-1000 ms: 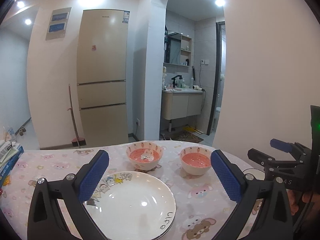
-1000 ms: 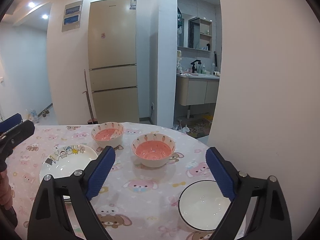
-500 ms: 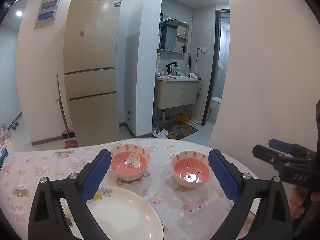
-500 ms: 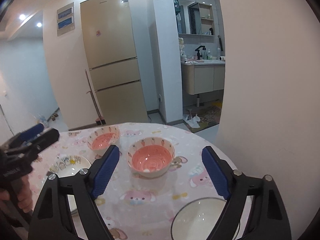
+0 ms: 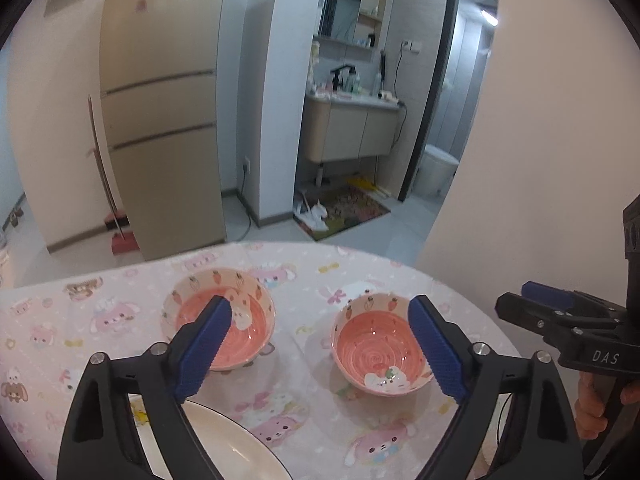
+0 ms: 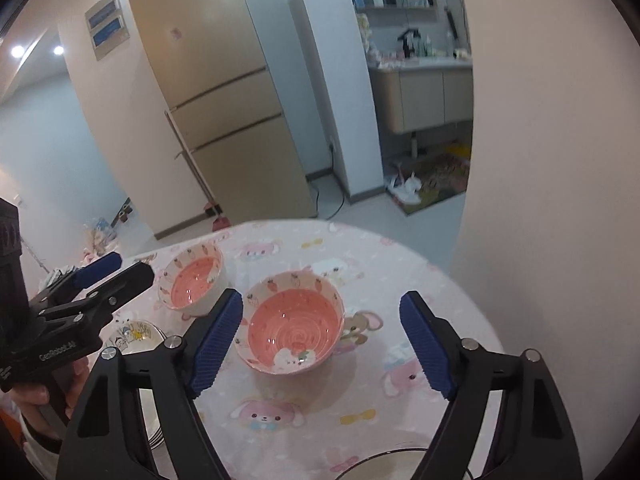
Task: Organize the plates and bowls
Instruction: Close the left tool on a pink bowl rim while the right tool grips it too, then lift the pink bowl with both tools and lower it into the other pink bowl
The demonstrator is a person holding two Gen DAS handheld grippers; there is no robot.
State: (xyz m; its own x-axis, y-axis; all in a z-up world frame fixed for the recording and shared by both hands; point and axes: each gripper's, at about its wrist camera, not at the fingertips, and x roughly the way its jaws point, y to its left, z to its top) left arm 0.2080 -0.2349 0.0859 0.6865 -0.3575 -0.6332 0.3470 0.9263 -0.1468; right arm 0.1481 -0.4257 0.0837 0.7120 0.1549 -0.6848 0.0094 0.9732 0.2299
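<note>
Two pink bowls with carrot rims stand on the pink cartoon tablecloth [image 5: 304,408]. In the left wrist view the left bowl [image 5: 240,316] sits behind my left finger and the right bowl [image 5: 380,352] sits by my right finger. My left gripper [image 5: 320,344] is open and empty above them. In the right wrist view my right gripper [image 6: 320,340] is open and empty, with the nearer bowl [image 6: 294,320] between its fingers and the farther bowl [image 6: 196,280] beyond. A white plate [image 5: 224,448] lies at the near left. A black-rimmed white bowl [image 6: 384,466] lies at the bottom edge.
The round table's far edge [image 6: 320,224] drops to the floor, with a fridge [image 6: 224,92] beyond. A pale wall [image 6: 552,160] stands close on the right. A stack of plates with cartoon print [image 6: 136,336] lies under the left gripper [image 6: 92,284].
Both grippers have moved forward and tilted down toward the two pink bowls, which now look larger and nearer. Both stay open and empty.
</note>
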